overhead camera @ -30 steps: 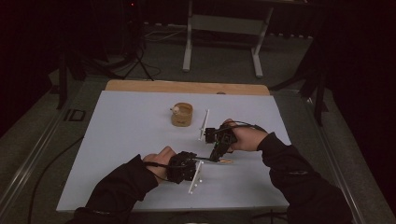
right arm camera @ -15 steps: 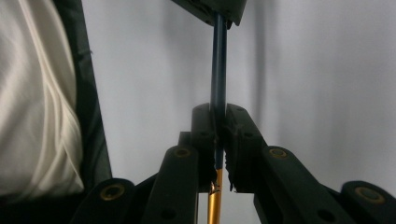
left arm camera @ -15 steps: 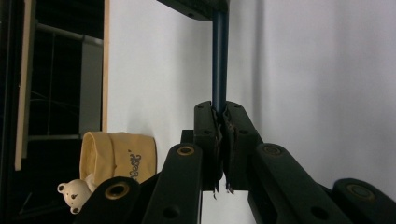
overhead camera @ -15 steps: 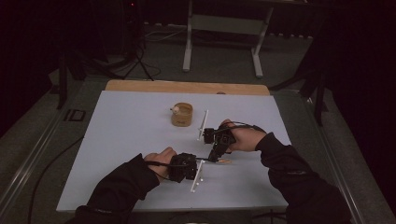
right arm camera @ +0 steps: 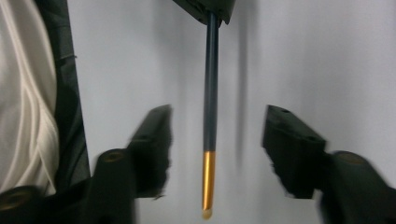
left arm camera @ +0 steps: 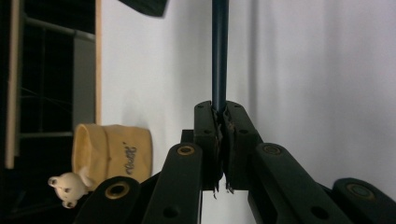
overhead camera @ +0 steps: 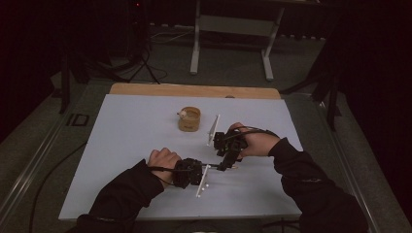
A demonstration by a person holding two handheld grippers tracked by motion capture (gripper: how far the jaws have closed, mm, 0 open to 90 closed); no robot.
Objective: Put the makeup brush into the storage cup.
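A thin dark pen (right arm camera: 210, 93) with a gold end (right arm camera: 208, 186) is held level just above the white table. My left gripper (left arm camera: 220, 109) is shut on its dark end, and in the high view that gripper (overhead camera: 206, 167) points right. My right gripper (right arm camera: 217, 126) is open, with a jaw on each side of the pen shaft and neither touching it. Seen from the high view, the right gripper (overhead camera: 226, 162) comes down over the pen (overhead camera: 218, 166) from the far side. Its jaws look motion-blurred in the right gripper view.
A small tan cup (overhead camera: 189, 119) with a white bear figure (left arm camera: 70, 186) on its rim stands beyond the grippers, mid-table. The white table top (overhead camera: 126, 145) ends at a wooden strip (overhead camera: 194, 91) along the far edge. Dark floor and stand legs lie behind.
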